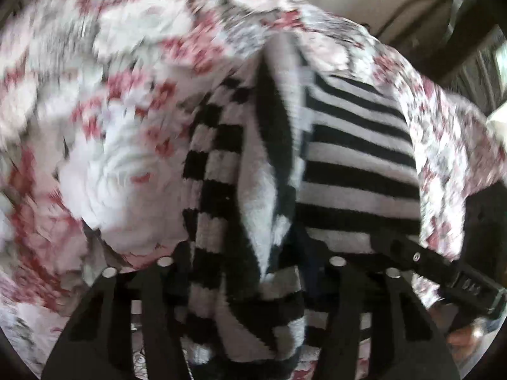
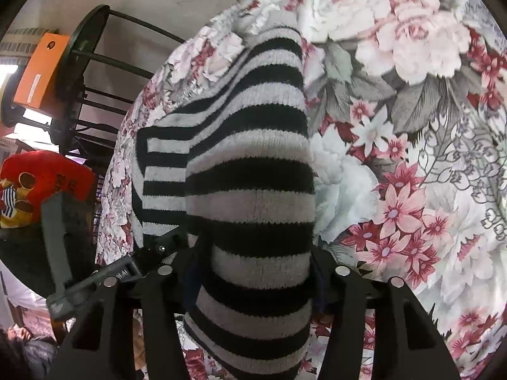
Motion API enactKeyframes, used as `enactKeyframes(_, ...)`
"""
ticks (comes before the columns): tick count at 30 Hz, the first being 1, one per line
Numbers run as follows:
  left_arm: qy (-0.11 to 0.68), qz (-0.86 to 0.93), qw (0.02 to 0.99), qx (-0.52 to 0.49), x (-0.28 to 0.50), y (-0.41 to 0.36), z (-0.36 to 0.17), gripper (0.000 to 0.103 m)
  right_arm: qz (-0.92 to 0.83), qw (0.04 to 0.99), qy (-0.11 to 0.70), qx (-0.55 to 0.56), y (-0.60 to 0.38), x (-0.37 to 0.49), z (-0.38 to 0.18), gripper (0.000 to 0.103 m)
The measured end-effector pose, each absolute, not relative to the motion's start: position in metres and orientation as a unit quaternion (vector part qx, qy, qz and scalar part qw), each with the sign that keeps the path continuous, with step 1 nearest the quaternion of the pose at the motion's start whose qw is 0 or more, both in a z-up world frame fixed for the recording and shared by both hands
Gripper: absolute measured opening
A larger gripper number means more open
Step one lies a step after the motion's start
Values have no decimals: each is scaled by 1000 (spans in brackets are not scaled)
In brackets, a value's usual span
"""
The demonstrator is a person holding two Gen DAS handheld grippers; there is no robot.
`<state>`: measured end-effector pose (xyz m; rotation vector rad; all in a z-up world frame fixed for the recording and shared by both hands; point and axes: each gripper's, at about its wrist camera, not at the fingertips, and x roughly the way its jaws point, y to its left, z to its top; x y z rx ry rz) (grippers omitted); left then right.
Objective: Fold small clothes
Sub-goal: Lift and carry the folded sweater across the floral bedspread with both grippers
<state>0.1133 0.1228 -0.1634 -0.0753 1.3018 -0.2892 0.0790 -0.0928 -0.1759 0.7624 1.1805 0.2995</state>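
Striped sweater [image 2: 247, 164] bunched over floral sheet [image 2: 412, 126].
Pinched in jaws of both left gripper [image 1: 250, 272] and right gripper [image 2: 253, 275].

Taking the striped knit garment [image 2: 247, 164] as landmark: open floral bedspread [image 2: 412, 126] is seen to its right and beyond it, unobstructed. To its left the bed edge is met, past which passage is crowded by a dark metal rack [image 2: 92, 72], an orange box [image 2: 39, 69] and a red plush toy [image 2: 44, 183]. In the left wrist view the garment [image 1: 348, 158] is bunched between both grippers, filling the gap.
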Motion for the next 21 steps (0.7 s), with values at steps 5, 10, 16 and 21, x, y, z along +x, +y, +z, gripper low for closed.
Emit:
enactKeyframes(5,589,-126,798,-15,106,107,-144,36,133,769,531,330,-94,76,-156,52)
enactKeyframes(10,573,-147,806,-17,95,85,-121,35,116,779,518,334,-119,66,-135,52)
enactKeyframes(16,549,-180,816,1,73,43,-89,35,100,794,497,336,-161,41,-106,52)
enactKeyframes(21,529,-222,819,10,45,-1,-66,35,83,808,479,333,-202,7,-78,52)
